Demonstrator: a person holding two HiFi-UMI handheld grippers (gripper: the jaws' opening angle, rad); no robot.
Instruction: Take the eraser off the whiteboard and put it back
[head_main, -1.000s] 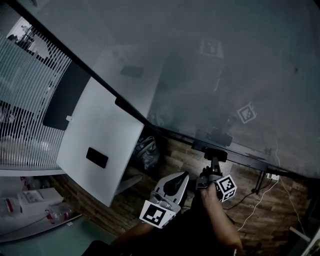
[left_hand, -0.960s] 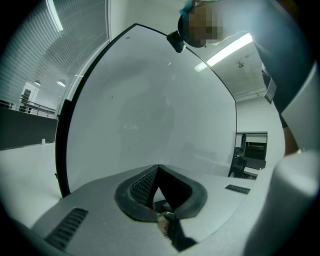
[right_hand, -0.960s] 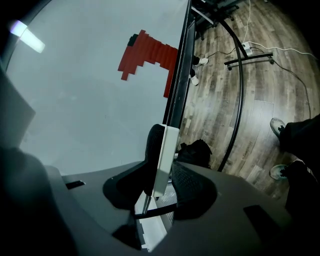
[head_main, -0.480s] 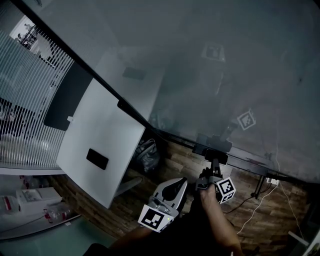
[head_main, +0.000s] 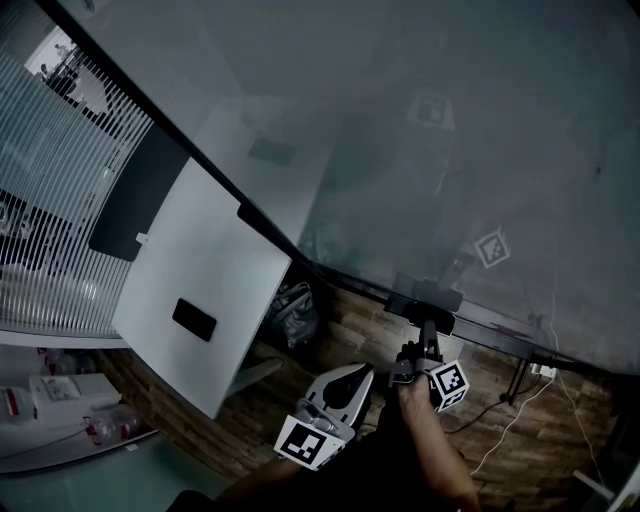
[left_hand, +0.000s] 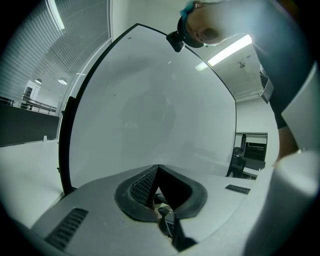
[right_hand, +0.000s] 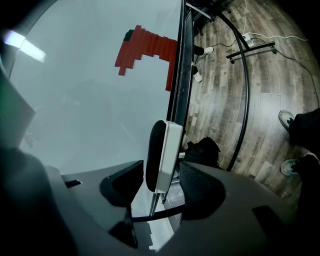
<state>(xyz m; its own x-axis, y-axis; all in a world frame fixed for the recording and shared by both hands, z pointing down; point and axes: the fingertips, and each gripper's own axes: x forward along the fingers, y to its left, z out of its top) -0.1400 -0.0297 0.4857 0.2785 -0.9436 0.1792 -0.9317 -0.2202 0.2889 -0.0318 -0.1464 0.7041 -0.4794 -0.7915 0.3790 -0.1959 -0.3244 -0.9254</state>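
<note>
Eraser (right_hand: 166, 155) — white shell, black felt (upright) — against whiteboard (right_hand: 90, 100)

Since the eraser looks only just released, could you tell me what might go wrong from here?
1. The right tongs have just been opening, with the eraser between them, apparently touching neither side; withdrawing at an angle could knock it off.
2. The eraser sits at the whiteboard's very edge, with wooden floor beyond; if it holds weakly there, it might slip and drop.

White shell, black felt on eraser (right_hand: 162, 155). Red stepped patch (right_hand: 145, 47) on pale grey whiteboard (right_hand: 90, 110). Black frame (right_hand: 182, 65). Brown wood-plank floor (right_hand: 270, 100). Black bag (right_hand: 204, 150).
</note>
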